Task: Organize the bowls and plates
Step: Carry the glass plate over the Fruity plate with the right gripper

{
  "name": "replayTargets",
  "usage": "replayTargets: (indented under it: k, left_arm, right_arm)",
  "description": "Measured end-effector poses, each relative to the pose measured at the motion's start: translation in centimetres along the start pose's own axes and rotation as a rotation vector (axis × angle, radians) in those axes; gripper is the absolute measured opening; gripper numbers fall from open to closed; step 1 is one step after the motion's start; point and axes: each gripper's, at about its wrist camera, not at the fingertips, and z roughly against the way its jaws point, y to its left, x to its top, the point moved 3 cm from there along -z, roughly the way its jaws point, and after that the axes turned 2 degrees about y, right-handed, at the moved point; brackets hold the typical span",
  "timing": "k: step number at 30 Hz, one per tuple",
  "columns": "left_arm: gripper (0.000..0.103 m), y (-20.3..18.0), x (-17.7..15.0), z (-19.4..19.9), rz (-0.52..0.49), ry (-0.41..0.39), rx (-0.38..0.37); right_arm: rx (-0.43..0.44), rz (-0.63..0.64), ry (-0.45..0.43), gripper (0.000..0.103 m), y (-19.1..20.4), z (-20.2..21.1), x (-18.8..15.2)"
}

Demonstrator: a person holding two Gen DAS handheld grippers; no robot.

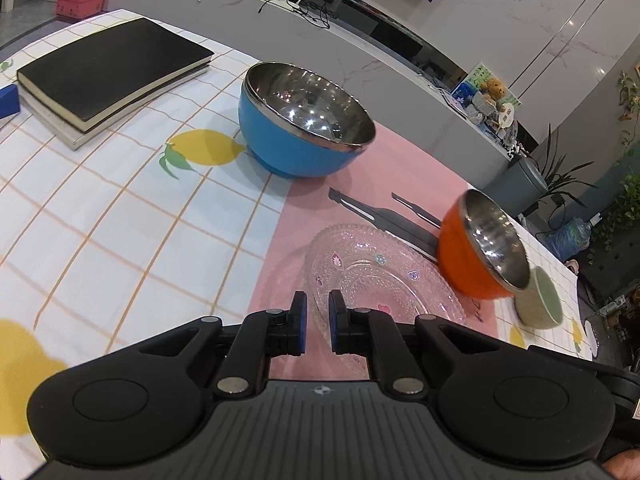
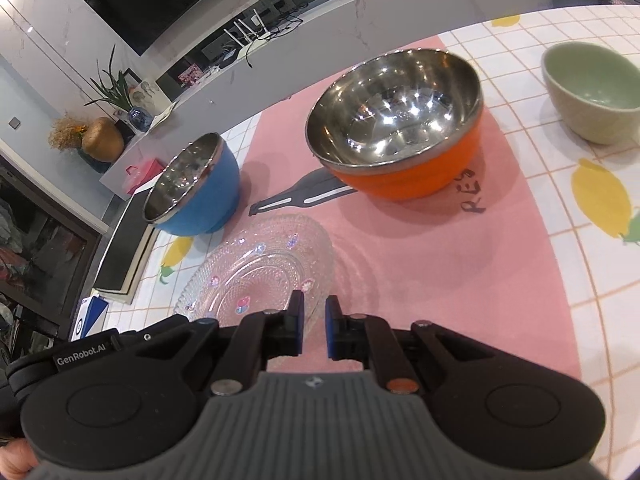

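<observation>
Left wrist view: both grippers, left gripper (image 1: 317,304) and right gripper (image 2: 313,306), clamp the glass plate (image 1: 380,276) by its near rim; uneven lifting could crack it.

From my remote seat, the blue bowl (image 1: 304,124) and the orange bowl (image 2: 396,128) both show mirror-bright steel linings inside smooth, satin plastic-looking shells. The plate (image 2: 260,272) reads as clear pressed glass, its surface pebbled with fine beading and small coloured flower marks. The green bowl (image 2: 592,88) looks like glazed ceramic, softly glossy. I see a matt pink mat (image 2: 460,272) on a smooth printed tablecloth (image 1: 120,216), and a book (image 1: 112,68) with a dull black cover.
</observation>
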Motion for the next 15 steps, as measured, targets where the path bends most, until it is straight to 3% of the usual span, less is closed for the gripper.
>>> replayTargets:
  k: [15]
  left_arm:
    - [0.011, -2.2, -5.1, 6.5, 0.008, -0.004, 0.013]
  right_arm:
    - [0.063, -0.028, 0.007, 0.008, -1.0, 6.6, -4.7]
